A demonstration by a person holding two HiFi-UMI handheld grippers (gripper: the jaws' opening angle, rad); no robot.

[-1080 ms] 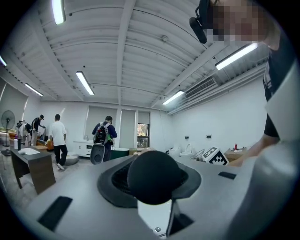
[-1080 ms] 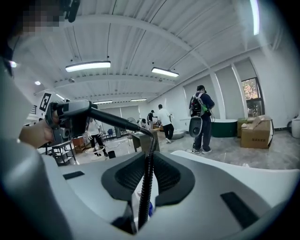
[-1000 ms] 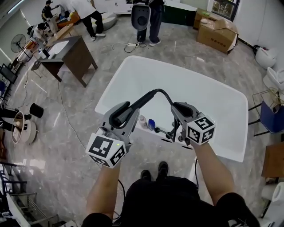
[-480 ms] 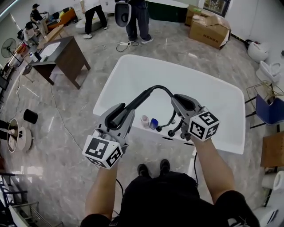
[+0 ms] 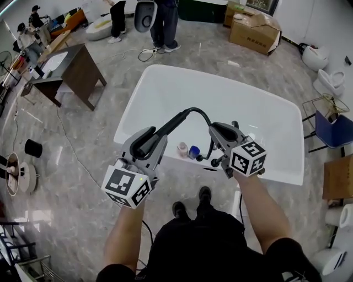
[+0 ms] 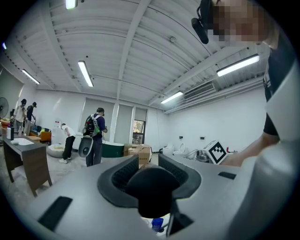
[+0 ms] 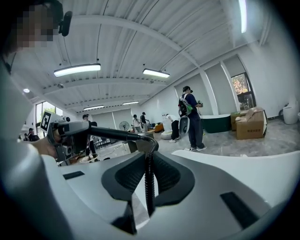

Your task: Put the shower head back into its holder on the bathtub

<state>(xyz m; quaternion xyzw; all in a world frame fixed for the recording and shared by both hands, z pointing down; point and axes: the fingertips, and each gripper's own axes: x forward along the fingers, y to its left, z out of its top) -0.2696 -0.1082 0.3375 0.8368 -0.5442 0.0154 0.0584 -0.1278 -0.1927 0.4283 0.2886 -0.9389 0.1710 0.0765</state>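
Note:
In the head view my left gripper is shut on the black shower head, held level over the near rim of the white bathtub. The handle runs up and right into the black hose. That hose bends down into my right gripper, which is shut on it. The left gripper view shows the shower head filling the jaws of the left gripper. In the right gripper view the hose stands between the pads of the right gripper. Tap fittings sit on the rim, partly hidden.
Two small bottles stand on the near rim beside the fittings. A dark desk is at the far left, cardboard boxes at the back and a blue chair at the right. People stand beyond the tub. A cable lies on the floor.
Both grippers have drifted a little closer to the tub's near rim, carrying the shower head and hose with them. Both grips look unchanged.

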